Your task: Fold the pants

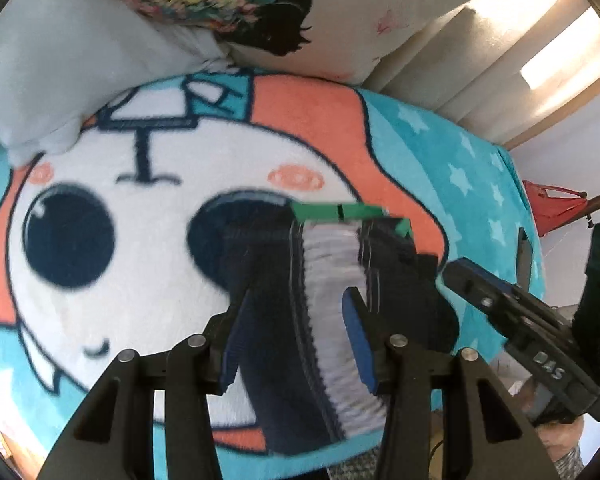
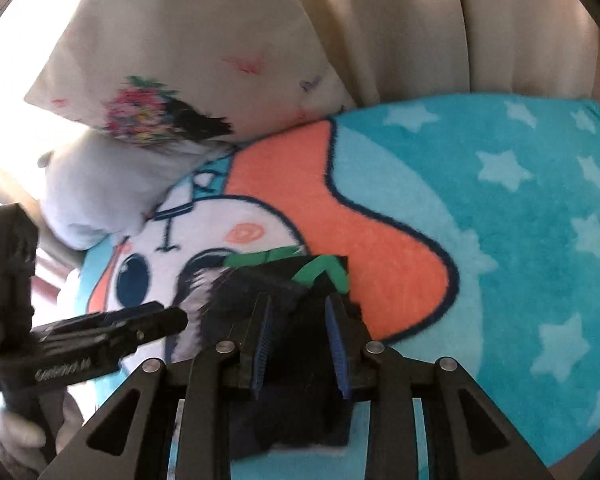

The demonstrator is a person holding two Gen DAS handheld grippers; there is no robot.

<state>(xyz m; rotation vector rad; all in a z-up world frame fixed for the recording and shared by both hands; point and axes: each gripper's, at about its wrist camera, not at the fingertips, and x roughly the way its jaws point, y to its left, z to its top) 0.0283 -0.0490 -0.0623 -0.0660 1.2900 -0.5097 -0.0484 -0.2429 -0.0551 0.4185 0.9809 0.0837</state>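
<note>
The pants (image 1: pixel 268 360) are dark navy with a grey-white ribbed stripe and a green trim strip (image 1: pixel 340 211) at the far edge. They are bunched and lifted over the bed. My left gripper (image 1: pixel 298 300) is shut on them, its blue pads (image 1: pixel 360 344) pressing the stripe and the navy cloth. Just right of it, my right gripper (image 1: pixel 460 276) reaches in. In the right wrist view the right gripper (image 2: pixel 299 304) is shut on the dark cloth of the pants (image 2: pixel 284 280), and the left gripper (image 2: pixel 172 318) comes in from the left.
A turquoise fleece blanket (image 1: pixel 100 300) with a cartoon face and stars (image 2: pixel 500 240) covers the bed. A white pillow (image 1: pixel 60 60) and a floral-print pillow (image 2: pixel 180 60) lie at the head. Beige curtains (image 2: pixel 420 40) hang behind. A red object (image 1: pixel 552 208) sits beyond the bed's right edge.
</note>
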